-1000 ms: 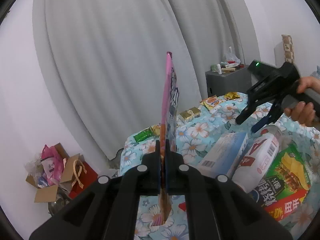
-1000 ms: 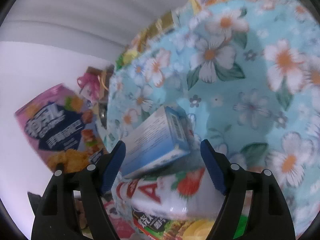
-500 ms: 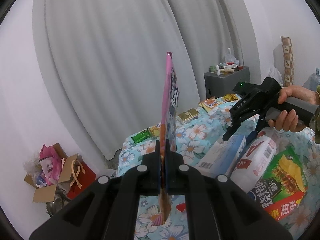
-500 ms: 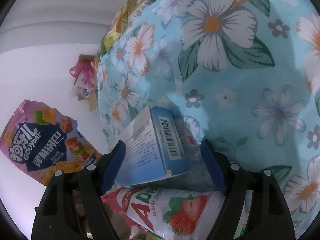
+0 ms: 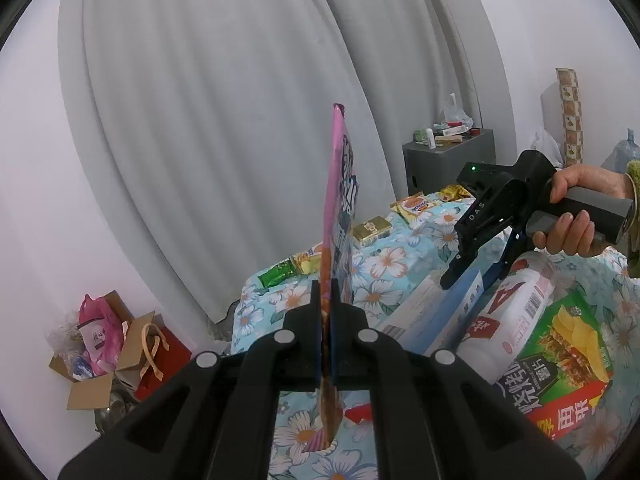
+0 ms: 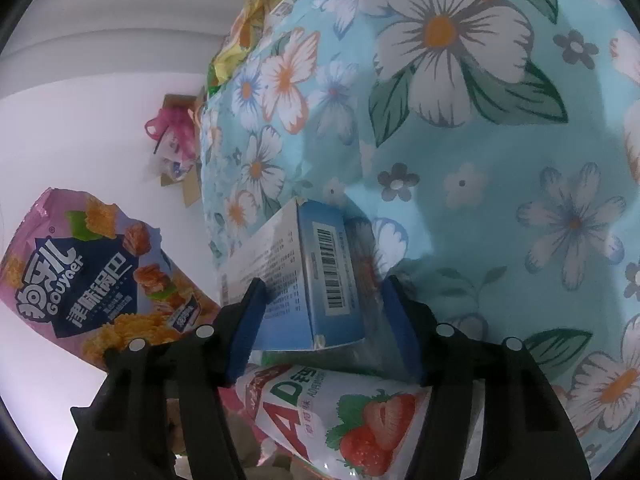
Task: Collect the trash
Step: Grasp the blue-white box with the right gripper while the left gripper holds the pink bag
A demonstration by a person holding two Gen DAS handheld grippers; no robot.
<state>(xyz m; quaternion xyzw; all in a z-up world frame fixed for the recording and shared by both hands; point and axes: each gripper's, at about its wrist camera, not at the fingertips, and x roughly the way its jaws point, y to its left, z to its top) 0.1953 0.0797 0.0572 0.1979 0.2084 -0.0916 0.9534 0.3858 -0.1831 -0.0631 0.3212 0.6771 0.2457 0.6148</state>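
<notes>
My left gripper [image 5: 326, 292] is shut on a pink snack bag [image 5: 340, 208], holding it upright and edge-on above the table; the bag's printed face shows in the right wrist view [image 6: 88, 276]. My right gripper [image 6: 324, 320] is open, its blue pads straddling the end of a blue and white carton [image 6: 304, 276] that lies on the flowered tablecloth [image 6: 480, 140]. From the left wrist view the right gripper [image 5: 476, 272] reaches down over that carton [image 5: 432, 316]. A white strawberry drink bottle [image 6: 340, 412] lies just under the carton.
A green and red snack box [image 5: 560, 364] lies beside the bottle [image 5: 516, 312]. Gold, orange, yellow and green wrappers [image 5: 372, 228] lie along the table's far edge. Cardboard boxes and bags [image 5: 108, 344] sit on the floor at left. A grey cabinet [image 5: 448, 160] stands behind.
My right gripper has come down and closer over the carton, its jaws narrowing around the carton's end. My left gripper holds the pink bag still.
</notes>
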